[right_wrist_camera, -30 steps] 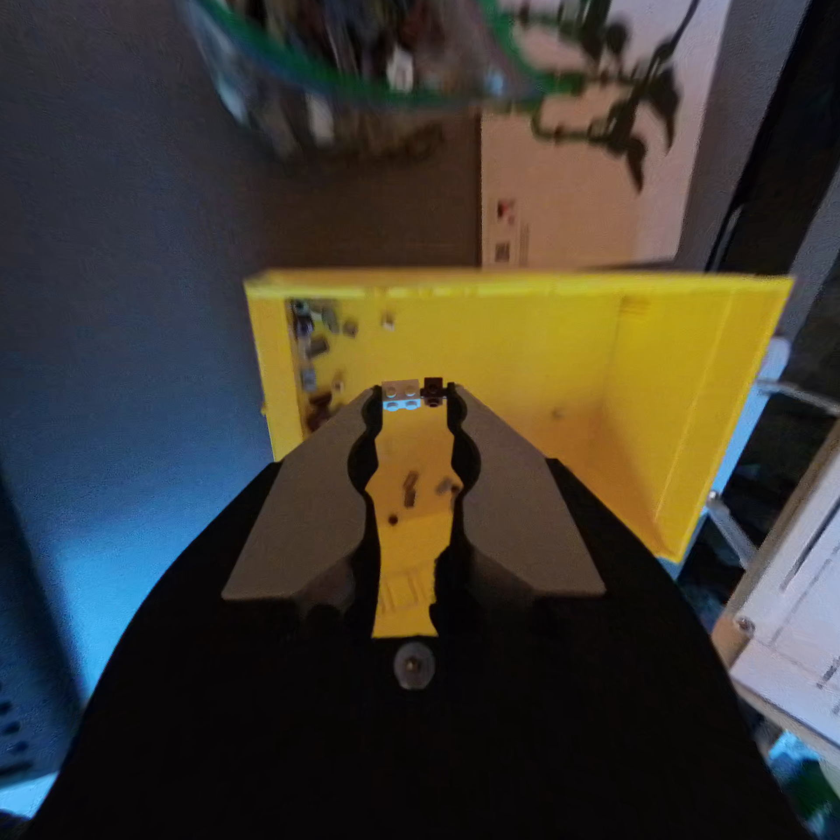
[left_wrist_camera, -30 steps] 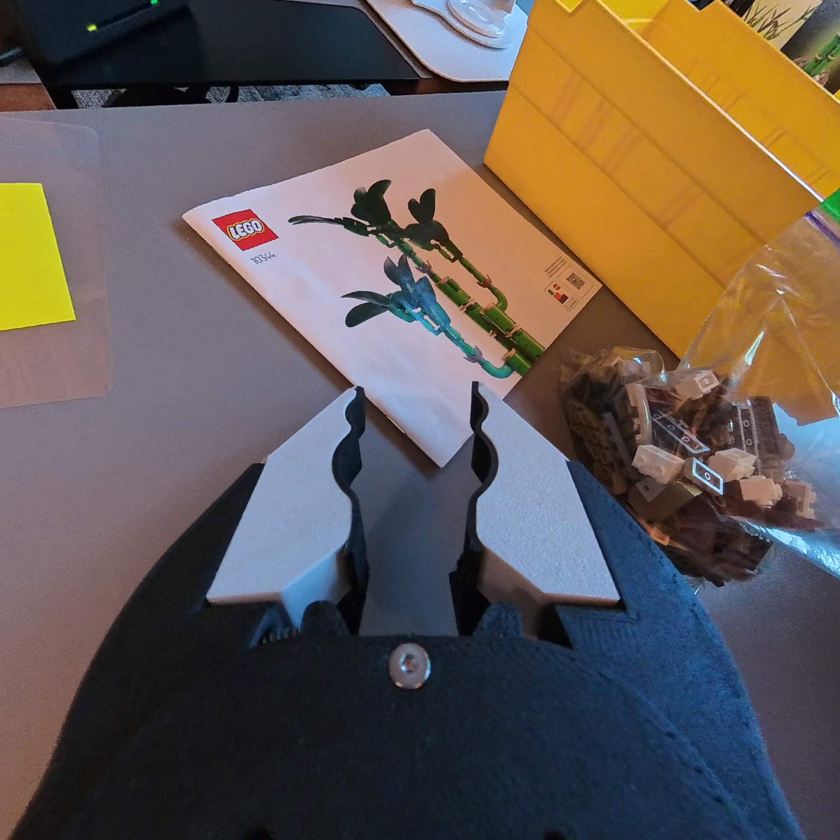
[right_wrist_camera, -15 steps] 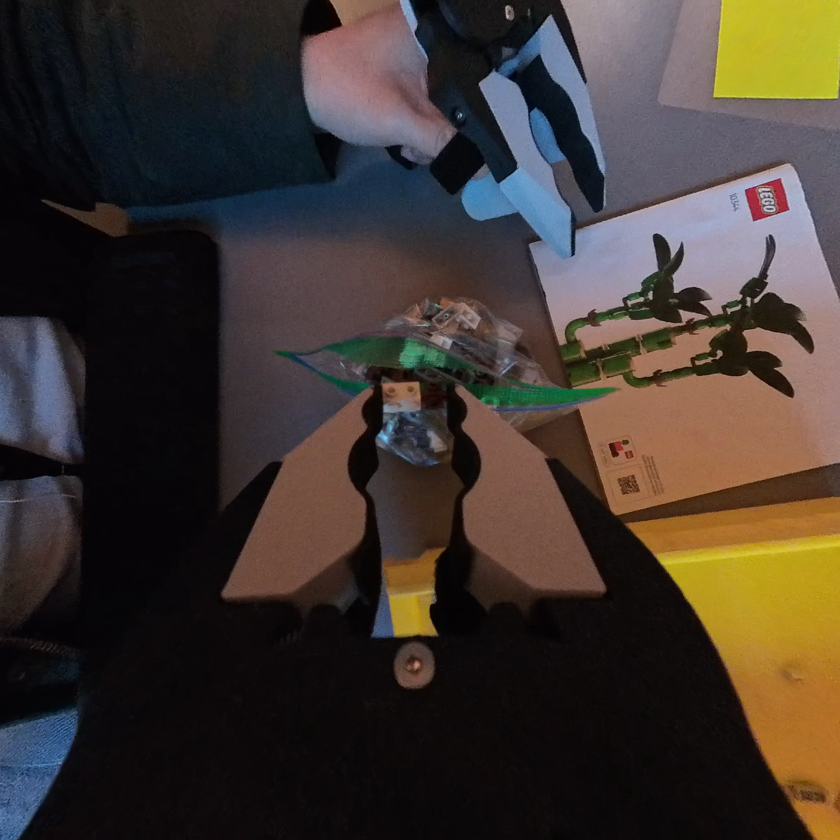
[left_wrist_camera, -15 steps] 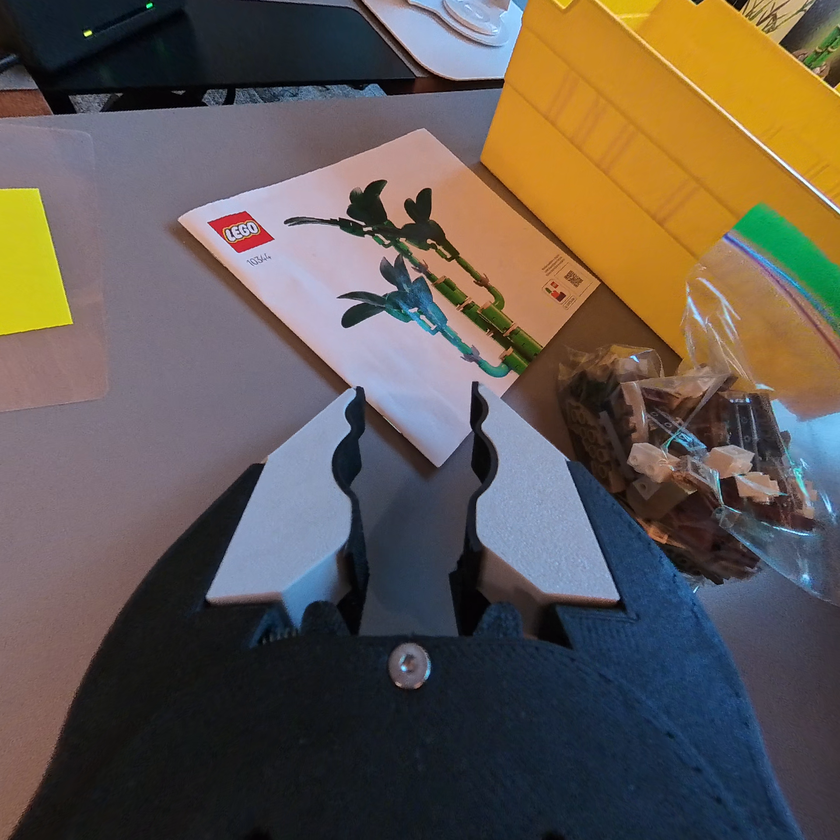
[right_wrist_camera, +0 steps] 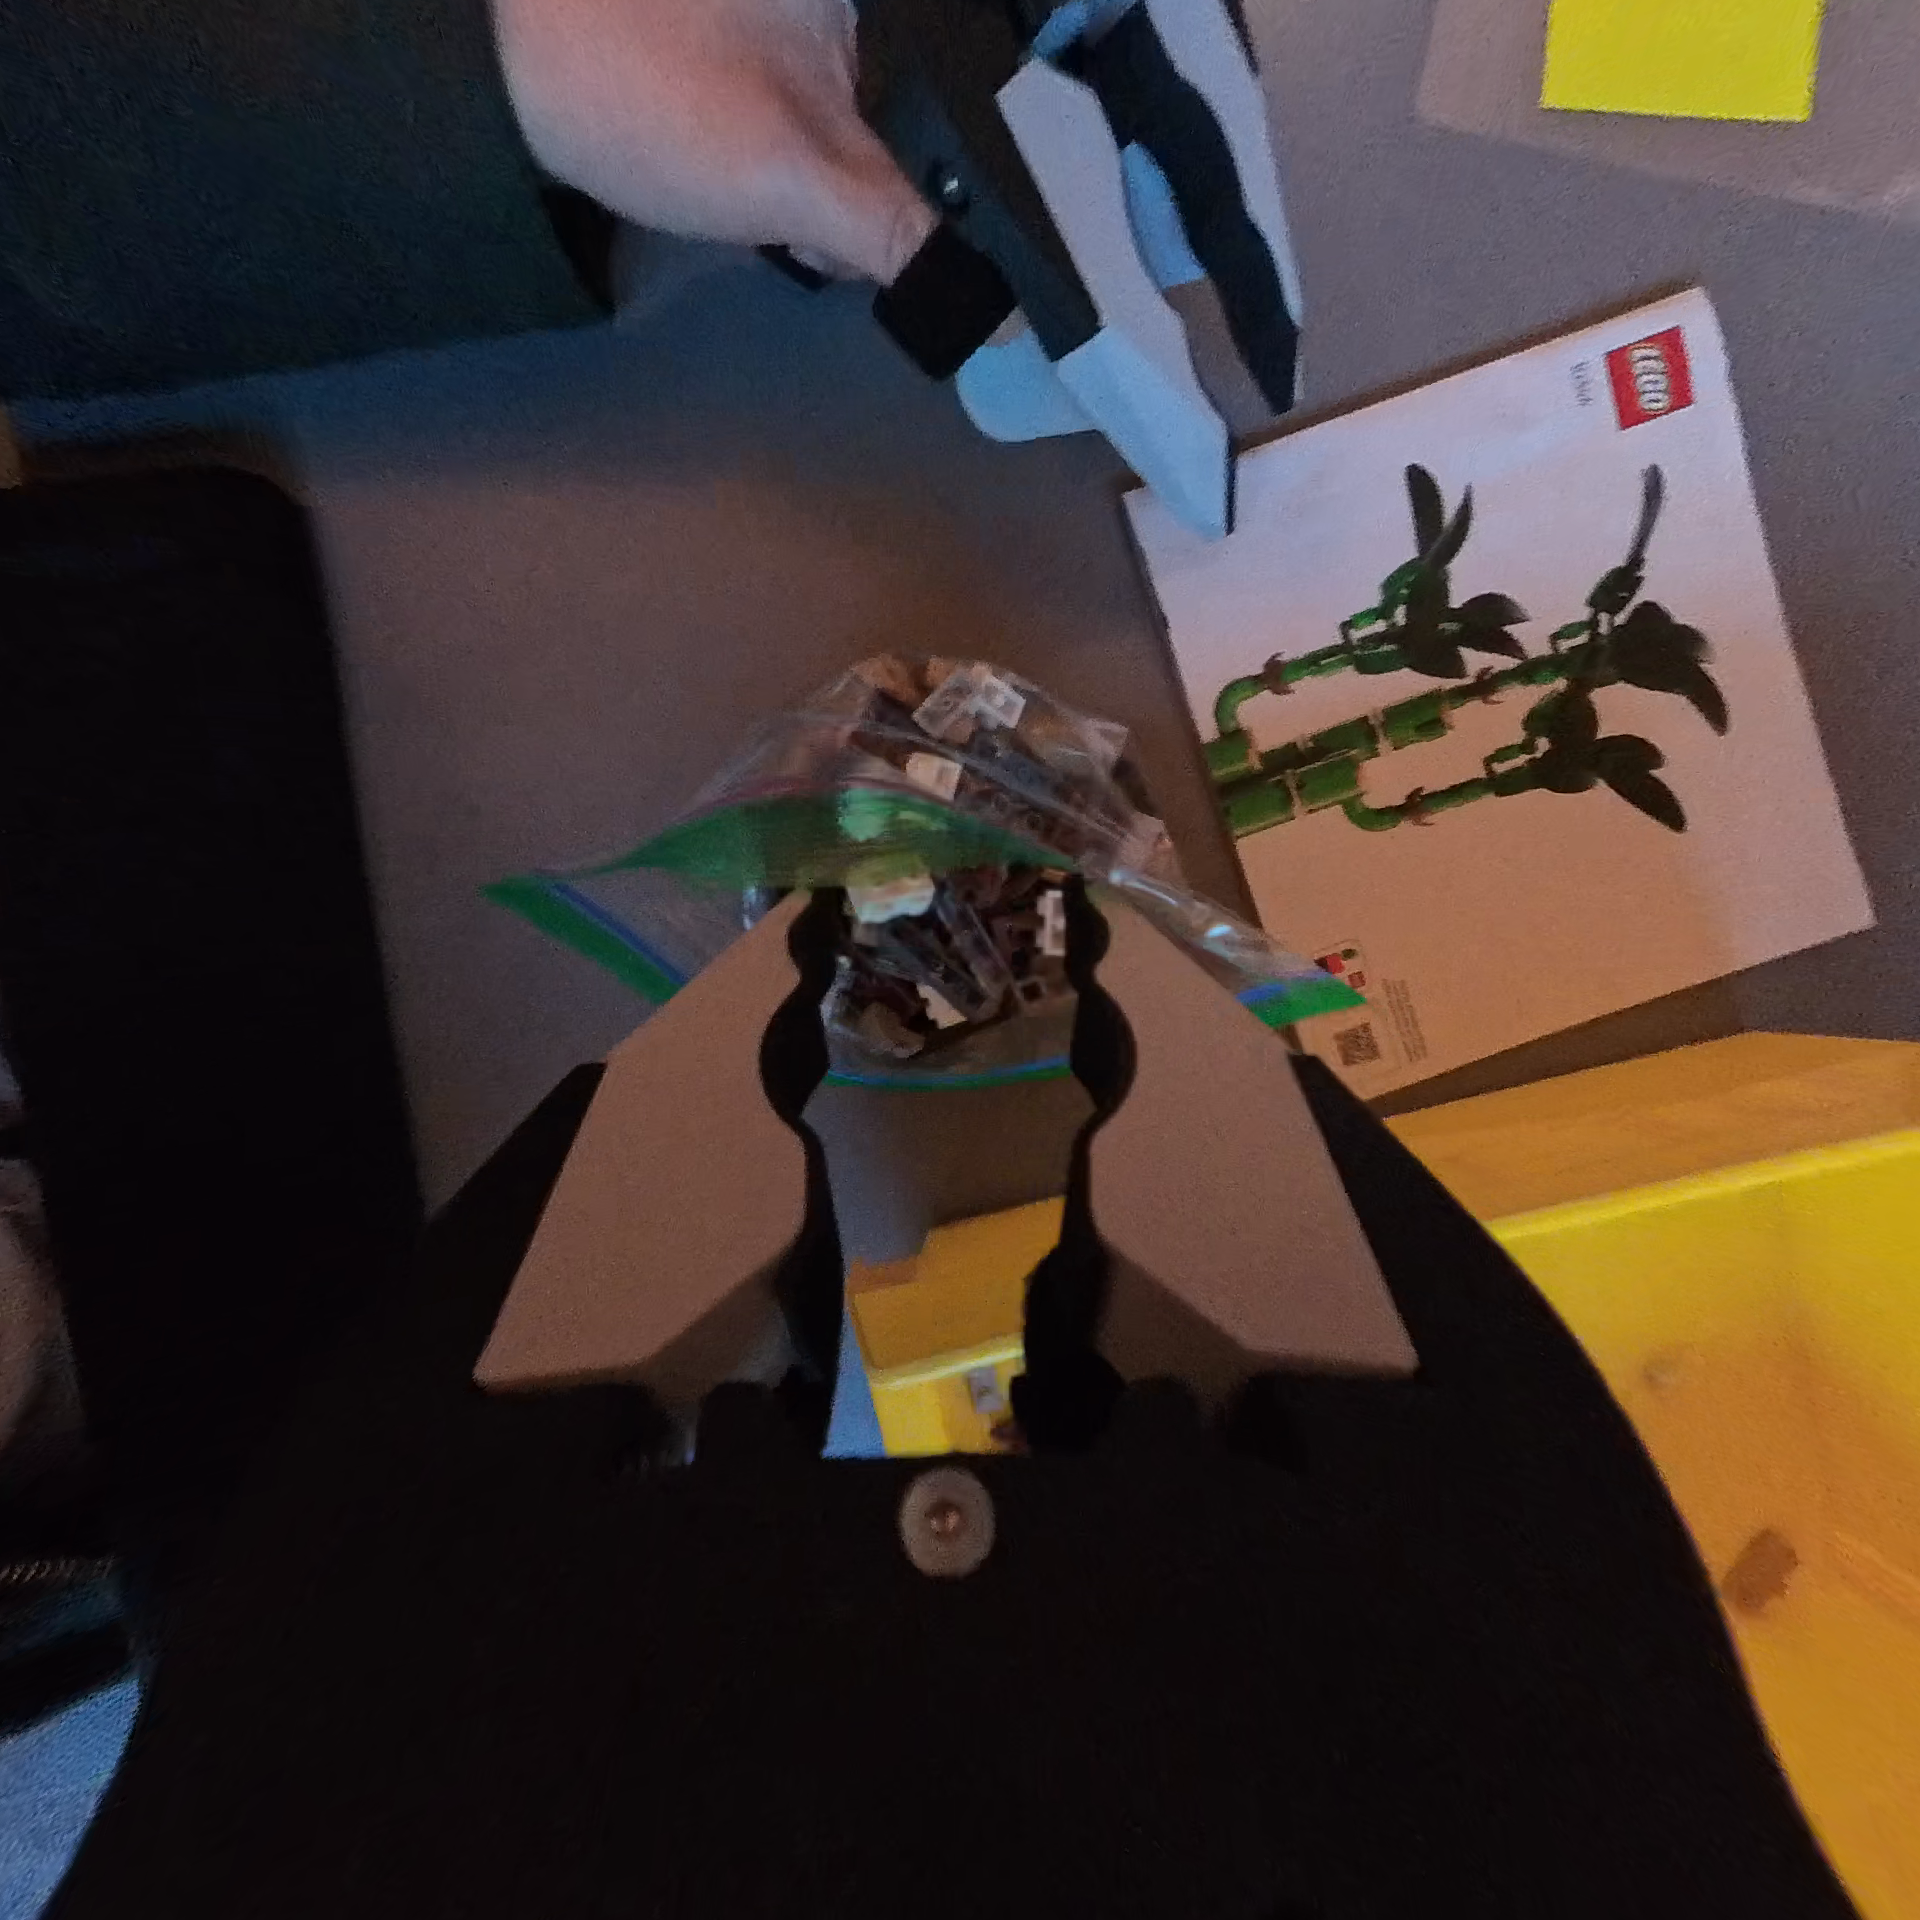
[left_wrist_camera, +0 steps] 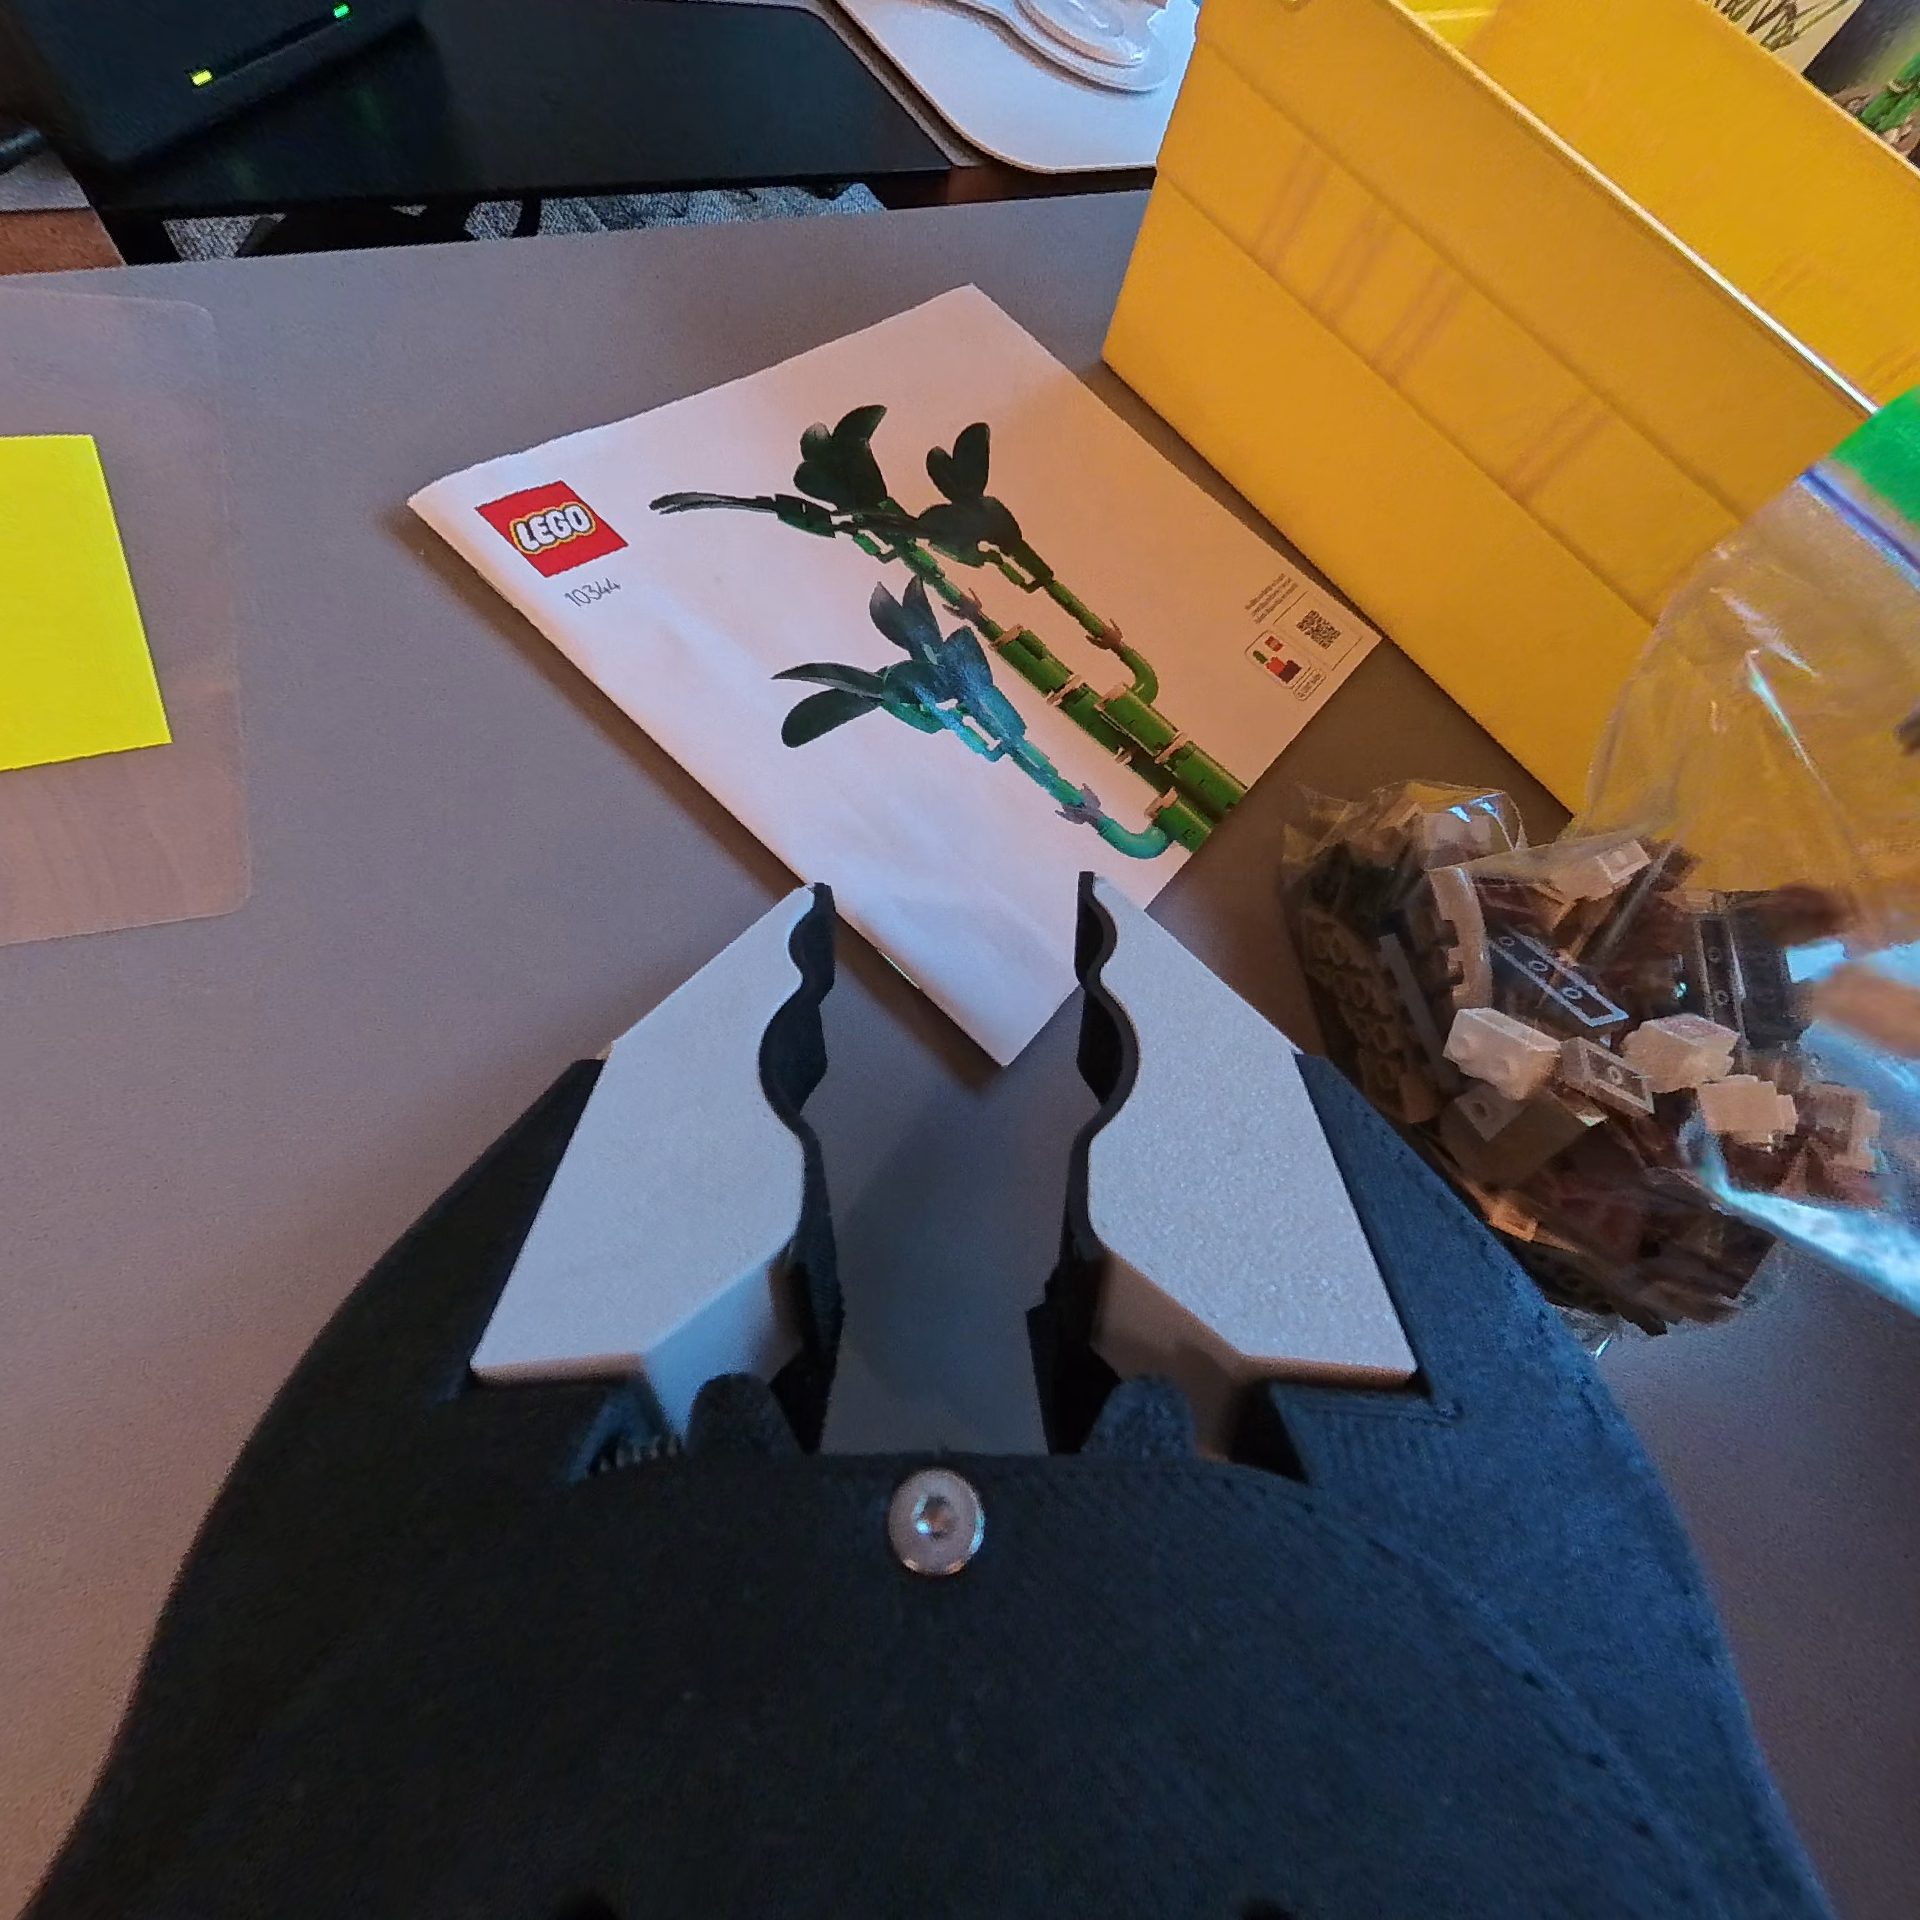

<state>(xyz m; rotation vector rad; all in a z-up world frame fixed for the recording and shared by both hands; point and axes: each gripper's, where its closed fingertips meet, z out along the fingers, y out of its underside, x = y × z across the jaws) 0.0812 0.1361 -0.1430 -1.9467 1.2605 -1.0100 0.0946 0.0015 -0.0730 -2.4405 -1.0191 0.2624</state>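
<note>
The right side of the clear zip-top plastic bag with a green seal strip [left_wrist_camera: 1756, 790] runs out of the left wrist view, and its upper film is blurred there. In the right wrist view the bag's mouth [right_wrist_camera: 831, 831] lies across the tips of the right gripper [right_wrist_camera: 943, 904]; whether the tips pinch the film or only hover at it cannot be told, though the jaws stand apart with a gap between them. The bag holds a heap of small brown, grey and white toy bricks [left_wrist_camera: 1558, 1049], resting on the grey-brown tabletop [left_wrist_camera: 416, 935]. The left gripper [left_wrist_camera: 951, 899] has its jaws spread and empty, just above the near corner of the white instruction booklet printed with green bamboo stalks [left_wrist_camera: 935, 644]. A hand [right_wrist_camera: 707, 135] grips it, partly cut off at the top. The open yellow plastic bin [right_wrist_camera: 1662, 1351], beside the booklet, holds a few tiny loose pieces [right_wrist_camera: 982, 1387], hard to make out. A yellow paper square under a clear sheet [left_wrist_camera: 62, 603] lies well apart.
</note>
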